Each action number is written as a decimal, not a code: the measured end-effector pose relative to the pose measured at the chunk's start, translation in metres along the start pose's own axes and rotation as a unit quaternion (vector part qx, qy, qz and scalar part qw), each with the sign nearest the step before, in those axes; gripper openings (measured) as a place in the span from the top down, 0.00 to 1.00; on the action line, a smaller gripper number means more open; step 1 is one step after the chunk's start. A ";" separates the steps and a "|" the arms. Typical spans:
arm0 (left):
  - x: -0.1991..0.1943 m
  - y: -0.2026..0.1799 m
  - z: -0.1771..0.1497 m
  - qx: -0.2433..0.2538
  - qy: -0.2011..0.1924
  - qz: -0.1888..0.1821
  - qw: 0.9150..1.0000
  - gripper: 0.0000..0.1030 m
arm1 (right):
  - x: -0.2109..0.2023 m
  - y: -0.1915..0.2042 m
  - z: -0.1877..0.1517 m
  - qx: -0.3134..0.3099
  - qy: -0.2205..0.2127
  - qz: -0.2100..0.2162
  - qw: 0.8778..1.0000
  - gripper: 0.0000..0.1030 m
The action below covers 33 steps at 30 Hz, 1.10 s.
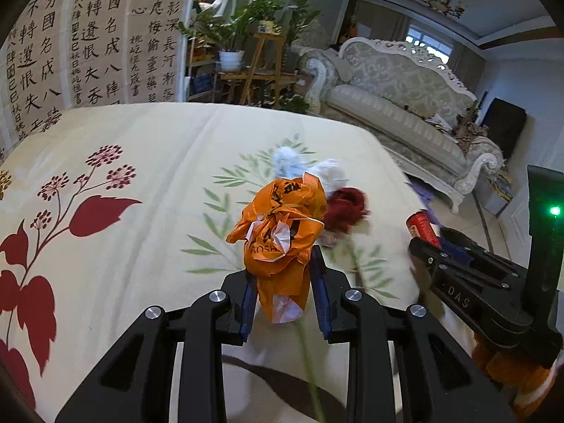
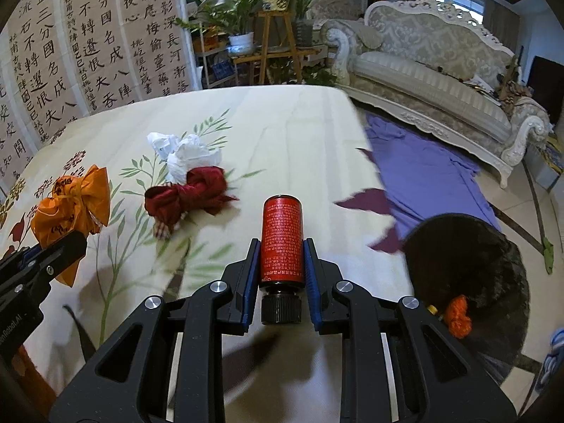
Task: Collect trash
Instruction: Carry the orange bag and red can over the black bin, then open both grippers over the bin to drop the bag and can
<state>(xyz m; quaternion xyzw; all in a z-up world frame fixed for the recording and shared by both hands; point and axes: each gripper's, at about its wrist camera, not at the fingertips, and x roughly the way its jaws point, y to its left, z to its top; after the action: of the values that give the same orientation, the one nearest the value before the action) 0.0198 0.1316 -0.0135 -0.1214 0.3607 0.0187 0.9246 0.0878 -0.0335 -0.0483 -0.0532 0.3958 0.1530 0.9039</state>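
Observation:
My left gripper [image 1: 283, 275] is shut on a crumpled orange plastic bag [image 1: 282, 222] and holds it above the floral tablecloth [image 1: 141, 141]. My right gripper [image 2: 282, 264] is shut on a red bottle with a black cap [image 2: 282, 243], held over the table's right part. A knotted dark red bag [image 2: 190, 197] and a crumpled white bag [image 2: 187, 155] lie together on the cloth. A black trash bin [image 2: 465, 271] stands on the floor to the right of the table, with orange trash [image 2: 458, 317] inside. The right gripper also shows in the left wrist view [image 1: 433, 236], and the orange bag shows in the right wrist view [image 2: 70, 208].
A purple cloth [image 2: 423, 172] lies on the floor beside the table. An ornate sofa [image 2: 440, 70] stands at the back right. A plant stand with potted plants [image 2: 268, 35] is behind the table. A calligraphy screen [image 2: 88, 53] runs along the left.

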 end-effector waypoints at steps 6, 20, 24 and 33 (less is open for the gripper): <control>-0.007 -0.036 -0.006 0.021 -0.008 -0.038 0.999 0.72 | -0.034 -0.035 -0.016 0.018 -0.018 -0.031 0.999 0.78; 0.022 -0.142 -0.018 0.097 0.014 -0.115 0.988 0.72 | -0.063 -0.132 -0.048 0.093 -0.027 -0.103 0.990 0.78; 0.034 -0.169 -0.018 0.121 0.018 -0.124 0.985 0.72 | -0.058 -0.151 -0.051 0.104 -0.025 -0.110 0.988 0.77; 0.059 -0.204 -0.017 0.161 0.025 -0.124 0.979 0.71 | -0.044 -0.182 -0.052 0.124 -0.021 -0.110 0.986 0.77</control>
<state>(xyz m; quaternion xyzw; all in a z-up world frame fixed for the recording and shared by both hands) 0.0769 -0.0736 -0.0218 -0.0156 0.3639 -0.1576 0.9179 0.0814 -0.2272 -0.0562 0.0191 0.3840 0.0035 0.9231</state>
